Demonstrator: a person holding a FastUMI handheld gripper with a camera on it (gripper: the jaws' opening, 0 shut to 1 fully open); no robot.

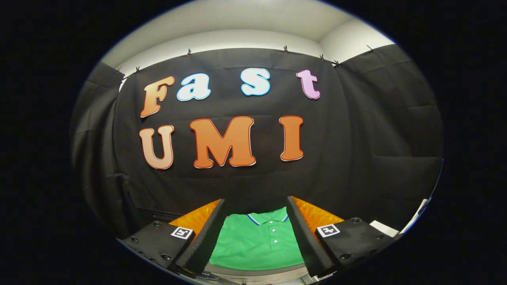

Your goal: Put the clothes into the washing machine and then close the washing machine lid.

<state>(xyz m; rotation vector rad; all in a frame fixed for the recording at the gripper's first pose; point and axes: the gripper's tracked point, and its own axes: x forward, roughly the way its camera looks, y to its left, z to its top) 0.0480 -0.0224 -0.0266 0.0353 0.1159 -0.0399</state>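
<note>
The hand-held gripper (256, 206) points forward toward a black cloth wall (356, 138) at the far side of the booth, with its two fingers spread well apart and nothing clamped between them. Each finger (206, 233) reaches up from a dark block that carries a small square black-and-white marker (182, 232).

Between the fingers, low and near, lies a green polo shirt (253, 245). It is spread flat with its front facing up. Its collar (266, 217), trimmed with a thin blue and white stripe, lies at the far end, and a short row of white buttons (274, 233) runs down from it toward the near side. The fingers stand on either side of the shirt; whether they touch it cannot be told.

The shirt rests on a grey surface (257, 274) whose edge shows just near of the shirt's hem. To the far right, past the right finger, a small white object (383, 228) is partly visible, too little to identify. Above the cloth wall, a pale ceiling (245, 19) shows.
</note>
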